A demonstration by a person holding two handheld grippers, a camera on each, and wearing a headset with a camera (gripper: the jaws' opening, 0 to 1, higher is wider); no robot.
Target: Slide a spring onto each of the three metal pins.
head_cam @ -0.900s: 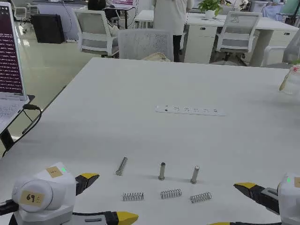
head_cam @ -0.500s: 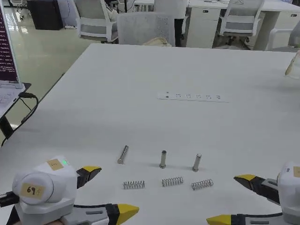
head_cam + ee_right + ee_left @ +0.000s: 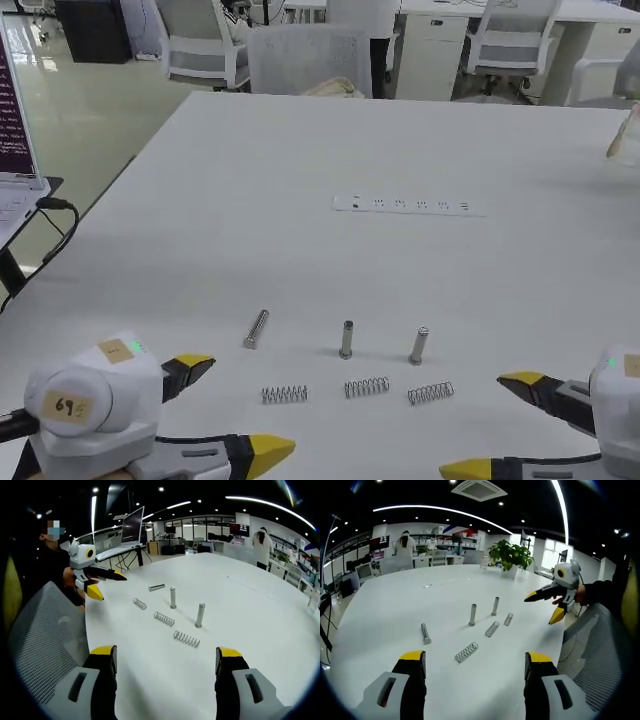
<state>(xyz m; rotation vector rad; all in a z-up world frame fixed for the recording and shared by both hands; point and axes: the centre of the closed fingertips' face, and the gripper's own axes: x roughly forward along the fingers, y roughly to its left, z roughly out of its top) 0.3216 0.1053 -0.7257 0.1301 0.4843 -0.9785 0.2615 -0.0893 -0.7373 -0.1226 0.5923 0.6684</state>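
While they hover low over the near edge of a white table (image 3: 300,180), the left gripper (image 3: 245,405) and right gripper (image 3: 478,423) have their yellow-tipped jaws spread wide, holding nothing; between them, slightly farther out, lie a left spring (image 3: 285,394), middle spring (image 3: 366,387) and right spring (image 3: 430,393), all loose in a row. Just behind each spring is a metal pin; the left pin (image 3: 257,328) lies on its side; the middle pin (image 3: 346,339) and right pin (image 3: 419,345) stand upright; a white power strip (image 3: 408,206) lies well beyond.

Cut off at the edges
The bottom edge is cutting off the left gripper (image 3: 246,403) and the right gripper (image 3: 477,423); a laptop (image 3: 14,150) past the table's (image 3: 350,150) left edge is showing only partly.
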